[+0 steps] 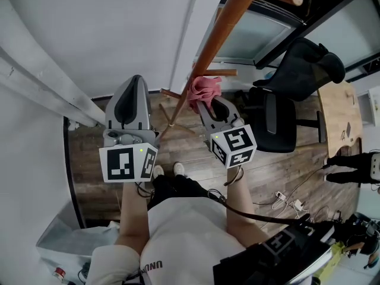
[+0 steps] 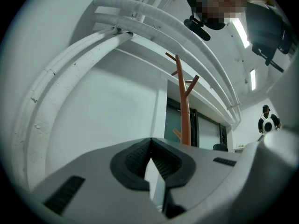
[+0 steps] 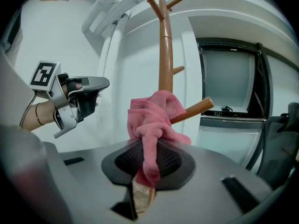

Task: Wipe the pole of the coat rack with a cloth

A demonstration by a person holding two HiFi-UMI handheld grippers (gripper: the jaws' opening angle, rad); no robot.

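Your right hand-held gripper (image 3: 148,162) is clamped on a crumpled pink cloth (image 3: 156,113). One twisted strand of it hangs down between the ribbed black pads (image 3: 126,160). The bunched upper part of the cloth lies against the brown wooden pole of the coat rack (image 3: 164,59), level with a short wooden peg (image 3: 194,110) that slants out to the right. In the head view the cloth sits just right of the pole, low on its length.

Your left hand-held gripper (image 1: 135,82) is held to the left of the pole and apart from it. Its jaws are together with nothing between them. Its own view shows the pole standing beyond the jaws, a little to the right.

A black office chair (image 1: 278,120) stands on the wood-plank floor (image 1: 196,159) near the rack, on its right.
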